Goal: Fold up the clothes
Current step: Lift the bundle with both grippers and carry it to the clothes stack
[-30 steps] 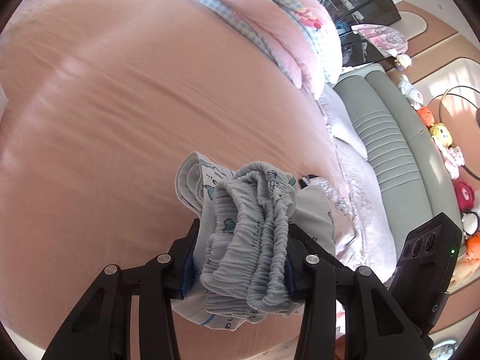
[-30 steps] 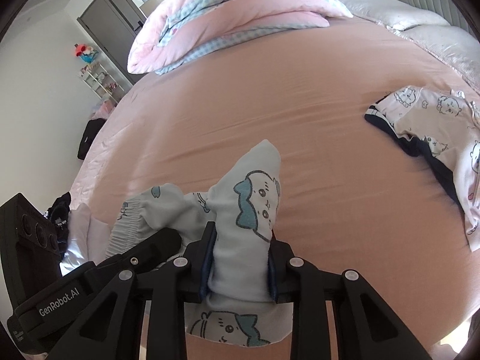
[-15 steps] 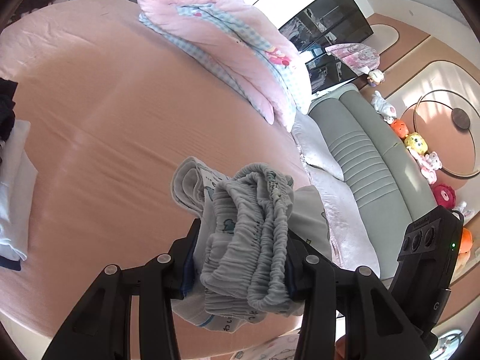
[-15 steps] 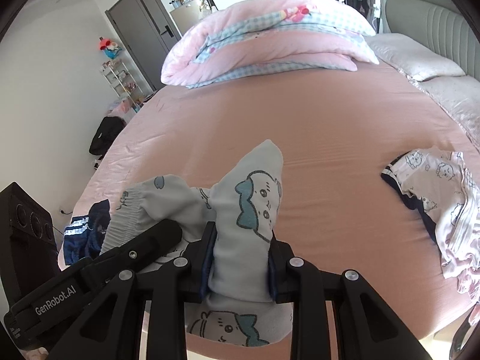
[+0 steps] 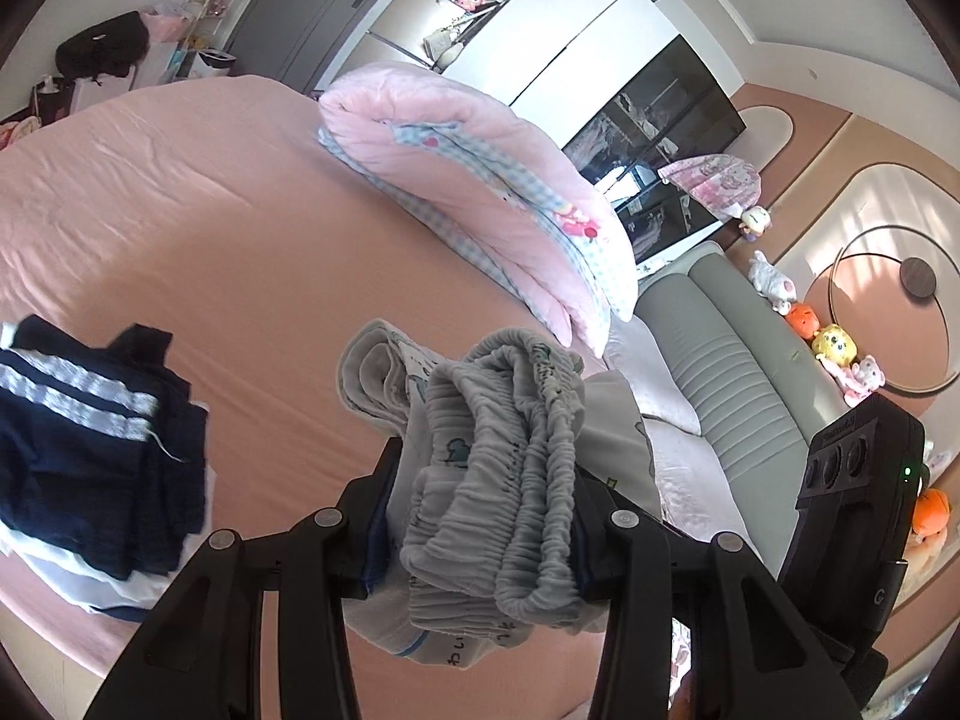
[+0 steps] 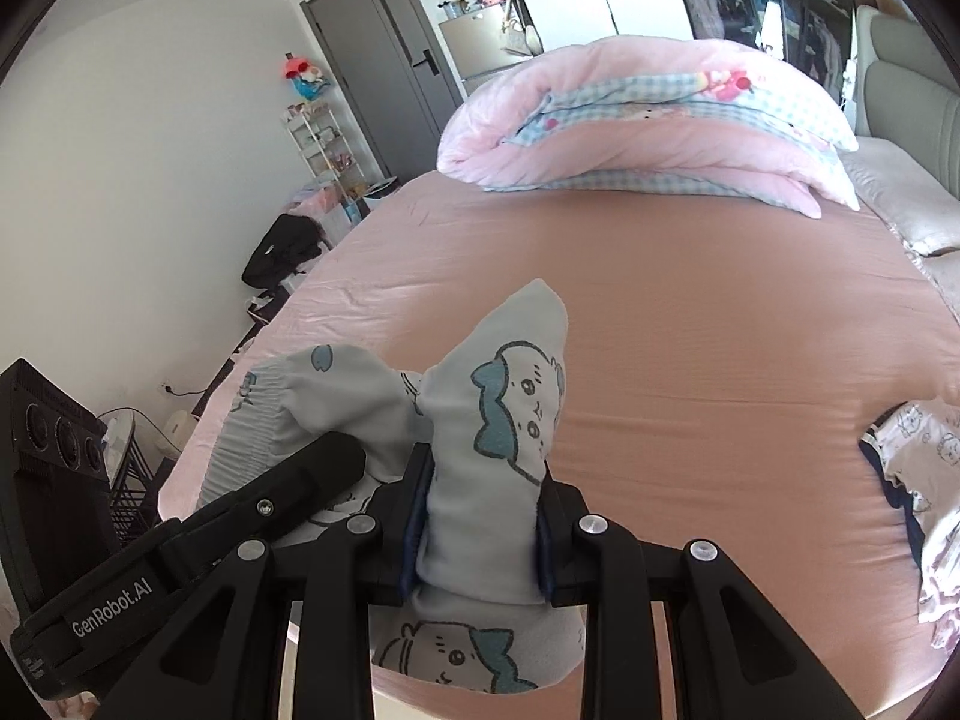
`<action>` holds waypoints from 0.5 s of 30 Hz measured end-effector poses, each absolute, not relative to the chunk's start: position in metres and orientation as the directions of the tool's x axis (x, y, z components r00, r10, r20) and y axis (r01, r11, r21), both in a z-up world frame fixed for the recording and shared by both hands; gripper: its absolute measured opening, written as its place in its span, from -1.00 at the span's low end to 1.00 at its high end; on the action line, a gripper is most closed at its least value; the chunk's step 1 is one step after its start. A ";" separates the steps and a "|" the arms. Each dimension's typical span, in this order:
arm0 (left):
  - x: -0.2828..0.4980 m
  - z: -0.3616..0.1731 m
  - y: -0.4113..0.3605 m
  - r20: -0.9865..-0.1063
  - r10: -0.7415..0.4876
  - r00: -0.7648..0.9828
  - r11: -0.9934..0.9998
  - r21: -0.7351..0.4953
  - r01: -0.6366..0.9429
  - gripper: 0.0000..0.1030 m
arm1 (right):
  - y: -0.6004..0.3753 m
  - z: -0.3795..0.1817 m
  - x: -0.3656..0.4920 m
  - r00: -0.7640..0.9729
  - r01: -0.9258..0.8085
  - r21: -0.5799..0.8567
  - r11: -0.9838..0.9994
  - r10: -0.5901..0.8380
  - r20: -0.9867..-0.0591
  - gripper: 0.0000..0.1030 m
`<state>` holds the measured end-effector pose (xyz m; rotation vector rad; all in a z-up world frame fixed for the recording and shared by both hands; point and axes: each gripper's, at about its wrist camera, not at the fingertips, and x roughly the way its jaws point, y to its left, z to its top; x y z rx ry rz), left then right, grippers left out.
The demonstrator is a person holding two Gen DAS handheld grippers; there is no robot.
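Grey garment [image 5: 498, 480], clamped in both grippers

Bed [image 5: 240, 252] fills the middle. Folded quilt [image 5: 480, 192] lies at its far end, headboard [image 5: 738, 396] to its right. Stacked clothes [image 5: 90, 450] sit at bed's near left edge; printed garment [image 6: 918, 480] near right edge.

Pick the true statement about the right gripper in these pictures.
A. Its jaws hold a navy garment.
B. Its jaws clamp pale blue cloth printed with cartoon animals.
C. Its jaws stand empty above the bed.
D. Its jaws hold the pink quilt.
B: the right gripper is shut on the pale blue printed garment.
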<state>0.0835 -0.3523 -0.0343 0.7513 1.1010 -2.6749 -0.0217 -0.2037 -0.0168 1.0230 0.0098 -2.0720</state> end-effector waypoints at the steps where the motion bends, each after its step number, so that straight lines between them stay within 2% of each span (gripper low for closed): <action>1: 0.087 -0.032 -0.359 -0.499 0.039 -0.866 -0.715 -0.619 0.325 -0.20 | -0.213 -0.014 -0.020 -0.339 0.676 0.315 -0.666 -0.661 -0.669 -0.46; 8: 0.115 -0.025 -0.404 -0.480 -0.044 -0.876 -0.670 -0.636 0.382 -0.20 | -0.275 0.004 -0.004 -0.286 0.751 0.283 -0.597 -0.680 -0.675 -0.44; 15: 0.149 -0.025 -0.446 -0.504 -0.112 -0.857 -0.654 -0.612 0.445 -0.20 | -0.328 0.005 0.022 -0.210 0.805 0.278 -0.524 -0.690 -0.692 -0.43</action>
